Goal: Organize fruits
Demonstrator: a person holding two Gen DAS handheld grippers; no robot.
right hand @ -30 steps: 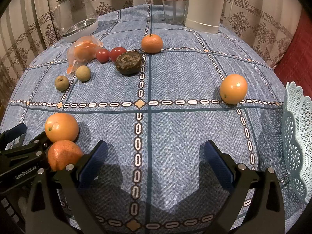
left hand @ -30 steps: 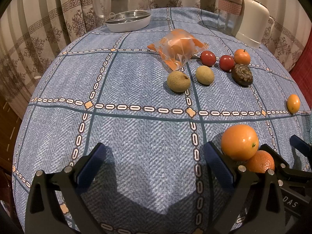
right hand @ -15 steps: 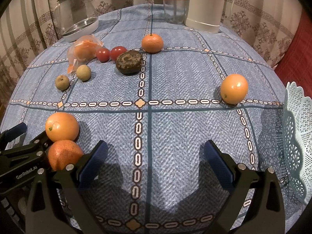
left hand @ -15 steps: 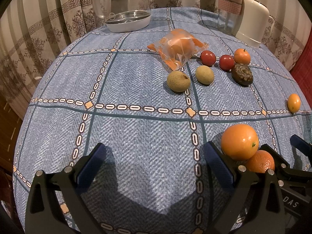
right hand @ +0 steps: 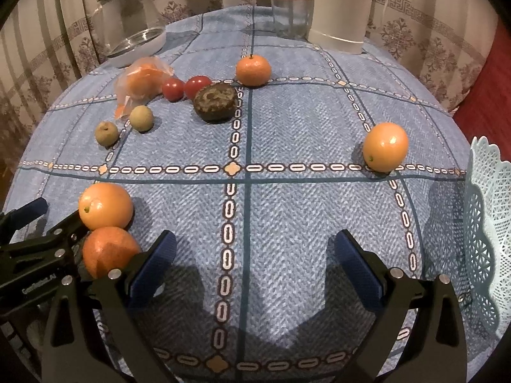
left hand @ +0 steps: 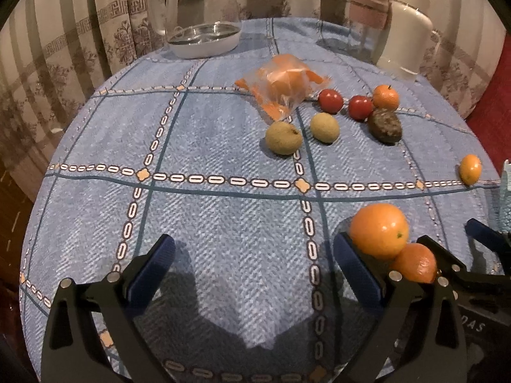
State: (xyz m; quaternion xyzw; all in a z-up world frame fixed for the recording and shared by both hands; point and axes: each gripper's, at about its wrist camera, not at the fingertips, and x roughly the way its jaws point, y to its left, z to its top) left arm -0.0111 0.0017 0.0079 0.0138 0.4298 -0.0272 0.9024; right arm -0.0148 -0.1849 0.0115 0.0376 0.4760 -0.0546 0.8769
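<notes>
Both the left gripper (left hand: 254, 266) and right gripper (right hand: 255, 263) hang released over the tabletop (right hand: 287, 210). Two oranges (right hand: 105, 206) touch near its front edge — a nudge might roll them off.

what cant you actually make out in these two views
- Lace basket: cut off by the right wrist view's right edge, so its inside is unseen; only a sliver in the left wrist view.
- Bagged fruit: the crinkled plastic blurs what kind it is.
- Lower orange: partly hidden behind the left tongs.
- Dark round fruit: kind unclear.
</notes>
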